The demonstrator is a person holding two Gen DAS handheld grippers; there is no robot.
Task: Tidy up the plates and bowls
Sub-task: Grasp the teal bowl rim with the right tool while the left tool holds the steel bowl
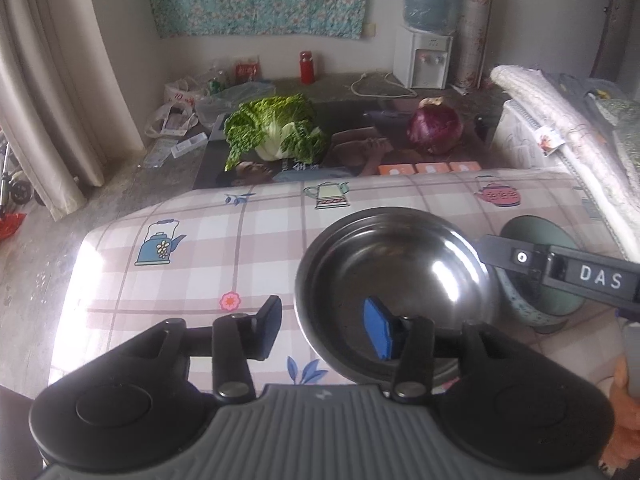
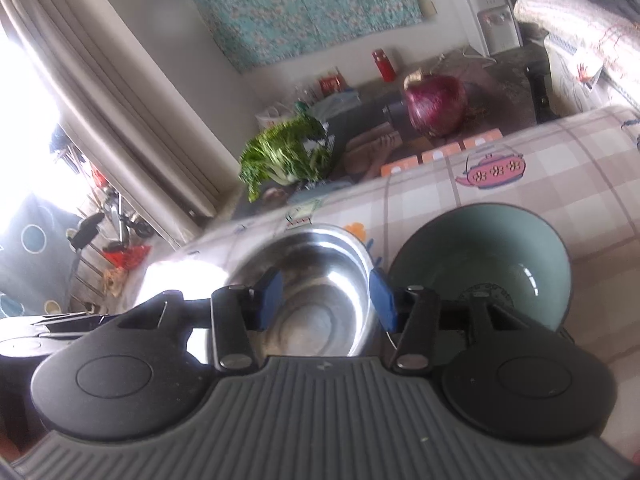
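A steel bowl (image 1: 392,276) stands on the checked tablecloth (image 1: 200,248), with a green ceramic bowl (image 1: 536,236) just to its right. My left gripper (image 1: 325,330) is open astride the steel bowl's near-left rim: the blue pad sits inside, the other finger outside, neither pressing. In the right wrist view the steel bowl (image 2: 316,280) and the green bowl (image 2: 500,256) sit side by side. My right gripper (image 2: 326,302) is open over the steel bowl's right rim, one pad inside and one in the gap between the bowls. The right gripper's finger (image 1: 560,270) reaches in beside the steel bowl.
Beyond the table's far edge, on the floor, lie a leafy green cabbage (image 1: 276,132) and a purple cabbage (image 1: 434,126) on a poster. A red flask (image 1: 307,67), bags and a water dispenser (image 1: 426,40) stand by the wall. Curtains (image 1: 48,100) hang at the left.
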